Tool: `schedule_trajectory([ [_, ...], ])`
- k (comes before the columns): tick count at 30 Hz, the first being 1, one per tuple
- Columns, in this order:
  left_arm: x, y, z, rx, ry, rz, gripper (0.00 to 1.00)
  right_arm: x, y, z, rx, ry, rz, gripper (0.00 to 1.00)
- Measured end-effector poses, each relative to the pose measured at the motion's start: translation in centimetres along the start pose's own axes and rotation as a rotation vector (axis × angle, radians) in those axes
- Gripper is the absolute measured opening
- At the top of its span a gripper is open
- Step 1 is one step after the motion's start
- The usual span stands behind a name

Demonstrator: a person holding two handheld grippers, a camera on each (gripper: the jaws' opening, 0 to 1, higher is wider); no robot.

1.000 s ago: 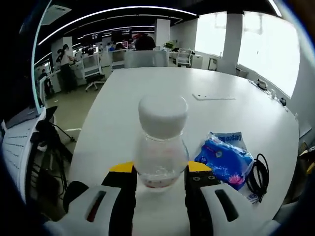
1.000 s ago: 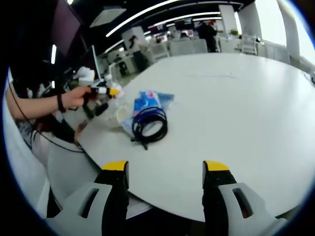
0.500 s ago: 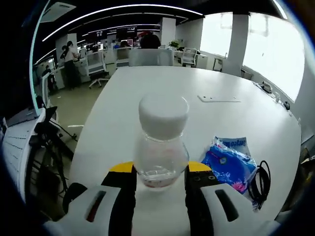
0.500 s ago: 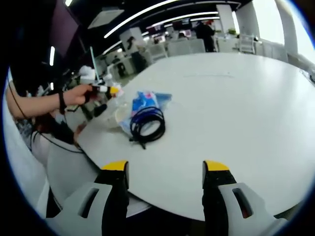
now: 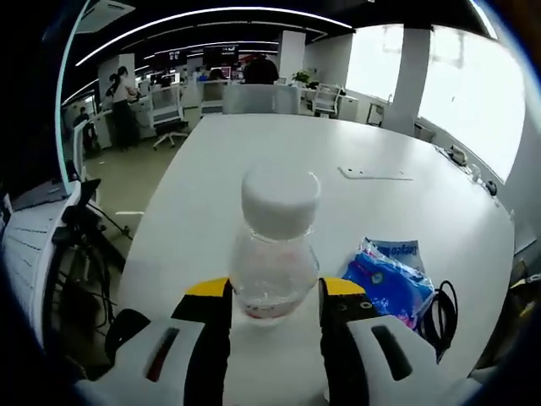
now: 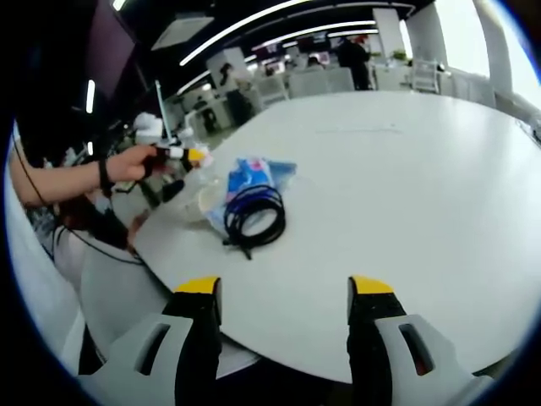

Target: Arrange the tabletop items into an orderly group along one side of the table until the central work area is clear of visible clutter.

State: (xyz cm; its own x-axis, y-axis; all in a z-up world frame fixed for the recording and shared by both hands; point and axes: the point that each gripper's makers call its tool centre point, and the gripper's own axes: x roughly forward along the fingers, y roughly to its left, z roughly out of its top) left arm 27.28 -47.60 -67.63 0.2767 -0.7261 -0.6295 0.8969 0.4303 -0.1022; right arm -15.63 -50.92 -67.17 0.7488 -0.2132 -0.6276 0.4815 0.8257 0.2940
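Lighting and picture quality: bright open office, mixed daylight and ceiling strips.

Windows (image 5: 461,93) blown out to white in the left gripper view; long ceiling light strips (image 5: 211,17) bowed into arcs by fisheye distortion. White table (image 6: 406,169) evenly lit, with soft glare and faint shadows. Clear bottle (image 5: 275,245) near the lens slightly soft; its white cap shows little detail. Far desks and people small and blurred. Left side of the right gripper view dim; straight lines curve toward the edges.
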Motion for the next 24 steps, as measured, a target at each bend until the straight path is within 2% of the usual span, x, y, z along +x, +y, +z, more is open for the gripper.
schedule_trajectory([
  [4, -1.3, -0.1, -0.3, -0.006, -0.011, 0.002, 0.39, 0.5, 0.3, 0.3, -0.005, 0.001, 0.009, 0.58],
  [11, -3.8, 0.0, -2.4, -0.034, -0.013, 0.002, 0.39, 1.5, 1.5, 0.9, -0.030, 0.002, 0.041, 0.58],
  [16, -5.9, 0.2, -4.6, -0.052, -0.003, 0.014, 0.39, 1.6, 1.8, 0.7, -0.034, 0.003, 0.050, 0.58],
  [21, -7.4, 0.1, -7.8, -0.076, 0.027, 0.017, 0.38, 2.0, 2.2, 0.1, -0.034, 0.016, 0.061, 0.57],
  [24, -8.2, 0.2, -8.9, -0.066, 0.037, 0.024, 0.38, 2.3, 2.5, -0.1, -0.036, 0.019, 0.069, 0.57],
])
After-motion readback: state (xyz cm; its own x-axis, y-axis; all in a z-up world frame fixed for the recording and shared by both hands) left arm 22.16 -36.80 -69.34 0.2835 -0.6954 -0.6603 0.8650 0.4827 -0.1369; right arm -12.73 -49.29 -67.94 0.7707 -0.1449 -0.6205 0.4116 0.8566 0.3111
